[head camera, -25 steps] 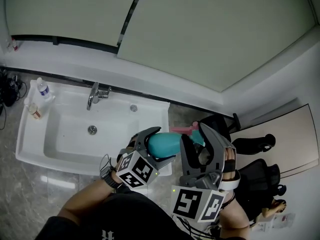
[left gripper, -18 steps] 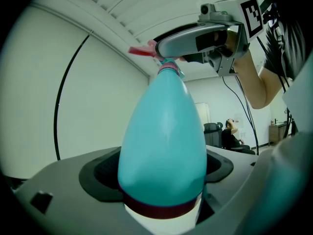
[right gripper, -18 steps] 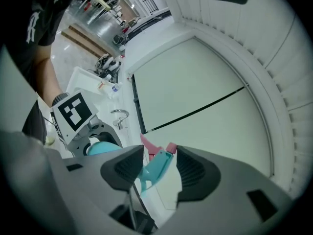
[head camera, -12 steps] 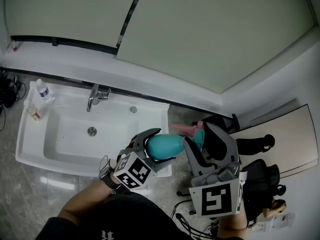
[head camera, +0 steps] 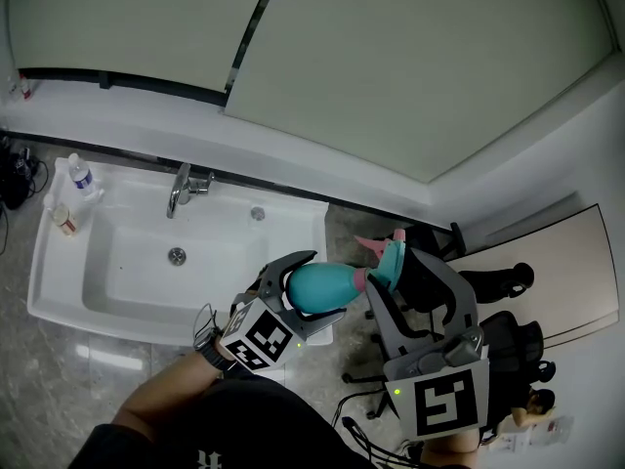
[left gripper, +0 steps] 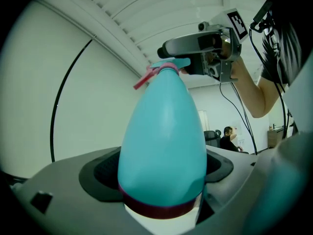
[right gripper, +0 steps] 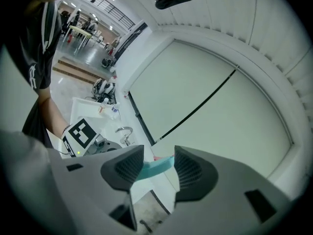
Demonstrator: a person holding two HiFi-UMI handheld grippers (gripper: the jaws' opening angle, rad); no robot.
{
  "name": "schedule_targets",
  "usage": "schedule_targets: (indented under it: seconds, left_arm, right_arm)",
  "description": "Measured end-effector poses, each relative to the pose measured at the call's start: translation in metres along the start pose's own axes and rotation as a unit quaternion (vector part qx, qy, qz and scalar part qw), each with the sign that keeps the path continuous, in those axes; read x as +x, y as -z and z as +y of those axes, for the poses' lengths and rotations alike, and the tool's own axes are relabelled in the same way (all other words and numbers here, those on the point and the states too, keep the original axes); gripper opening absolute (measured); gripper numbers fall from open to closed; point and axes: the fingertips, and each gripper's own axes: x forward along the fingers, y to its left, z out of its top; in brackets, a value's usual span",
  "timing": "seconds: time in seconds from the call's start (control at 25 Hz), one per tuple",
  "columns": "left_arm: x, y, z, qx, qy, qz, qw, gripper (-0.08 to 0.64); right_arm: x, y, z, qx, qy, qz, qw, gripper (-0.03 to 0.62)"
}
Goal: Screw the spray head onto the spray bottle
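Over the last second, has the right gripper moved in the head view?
Yes. The right gripper, closed on the spray head, has swung to the right, its rear end now farther from the sink rim than before.

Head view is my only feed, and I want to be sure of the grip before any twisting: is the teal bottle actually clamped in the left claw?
Observer: Yes. The left gripper view shows the bottle's wide end wedged in the left claw, pressed on both sides.
Operator: And the right claw, is it on the spray head or just near it?
Observer: On it. The right gripper view shows the teal spray head spanning the gap of the right claw and touching both sides.
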Motion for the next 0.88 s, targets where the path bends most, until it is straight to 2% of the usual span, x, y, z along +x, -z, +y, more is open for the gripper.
schedule_targets:
  seconds: [0.12,0.2,0.24,0.28,0.36,0.4,0.44,0.48,0.56,0.88]
  left_arm:
    - [-0.001,-0.001,0.001,0.002,-0.003,-0.003,1.0,0.433]
    - [-0.003,-0.002,0.001,0.002,-0.005,-0.006,1.0,0.433]
    - [-0.004,-0.003,0.001,0.003,-0.007,-0.008,0.9999,0.433]
    - [-0.004,-0.004,0.001,0.004,-0.009,-0.009,0.9999,0.433]
    - [-0.005,-0.004,0.001,0.01,-0.014,-0.009,0.9998,0.433]
    - [-0.006,-0.003,0.001,0.014,-0.016,-0.008,0.9998,0.433]
    - [-0.006,-0.002,0.001,0.015,-0.017,-0.008,0.9997,0.433]
    - [-0.006,0.0,0.0,0.015,-0.017,-0.007,0.9997,0.433]
    - [-0.005,0.002,-0.001,0.013,-0.016,-0.005,0.9998,0.433]
    - [-0.001,0.002,-0.011,0.019,-0.009,0.005,0.9998,0.433]
  right_arm:
    - [-0.007,0.006,-0.012,0.094,0.032,-0.021,0.995,0.186]
    - [-0.015,0.012,-0.02,0.176,0.028,-0.041,0.983,0.186]
    - [-0.019,0.016,-0.023,0.227,0.012,-0.056,0.972,0.186]
    - [-0.021,0.021,-0.025,0.288,-0.011,-0.073,0.955,0.186]
    - [-0.021,0.03,-0.023,0.409,-0.064,-0.102,0.905,0.186]
    - [-0.019,0.034,-0.021,0.451,-0.085,-0.109,0.882,0.187]
    - [-0.016,0.036,-0.017,0.477,-0.098,-0.112,0.866,0.187]
    - [-0.013,0.038,-0.014,0.489,-0.104,-0.113,0.858,0.187]
    - [-0.011,0.038,-0.011,0.487,-0.106,-0.112,0.86,0.186]
    - [-0.016,0.029,0.003,0.417,-0.116,-0.092,0.897,0.186]
